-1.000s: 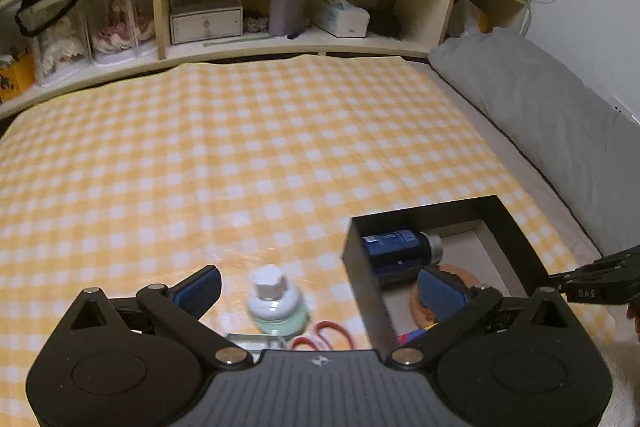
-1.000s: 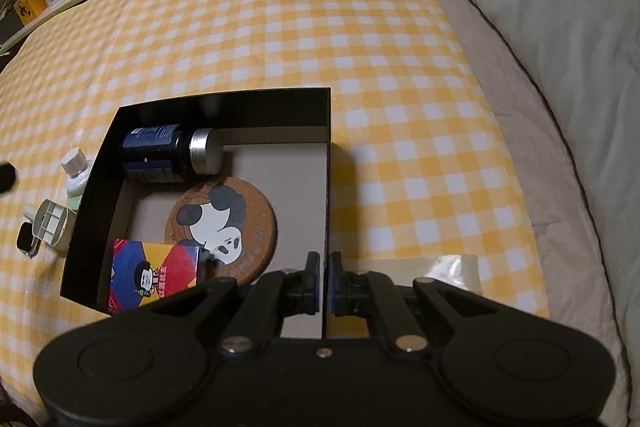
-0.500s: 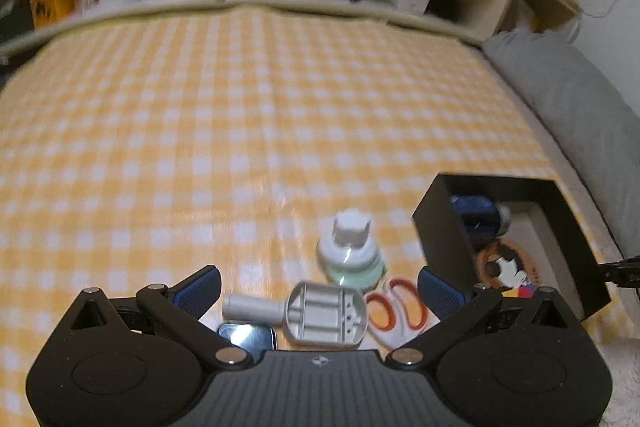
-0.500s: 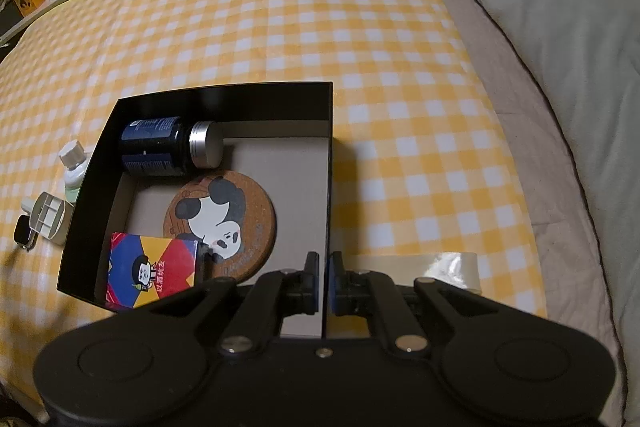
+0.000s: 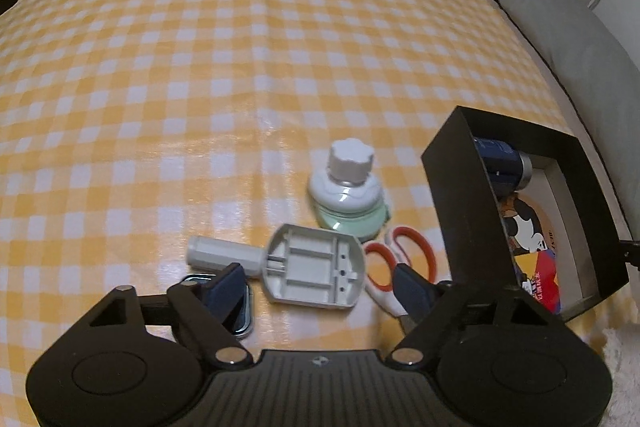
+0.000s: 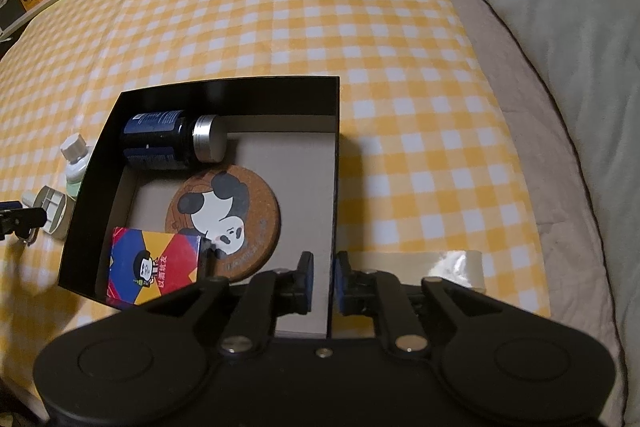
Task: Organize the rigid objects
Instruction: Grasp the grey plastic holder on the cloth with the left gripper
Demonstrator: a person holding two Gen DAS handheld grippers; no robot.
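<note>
Bed cloth open far and left. Black box near right, holding jar, coaster, card pack. Right gripper jaws clamped on box's right wall. Left gripper jaws wide apart, holding nothing, over grey tool, bottle, scissors.

In the left wrist view the box stands at the right of the frame. Inside it lie a bottle, a round coaster and a small card box. Left of the box, on the cloth, stand a small bottle, then scissors and a plastic tool below it.
</note>
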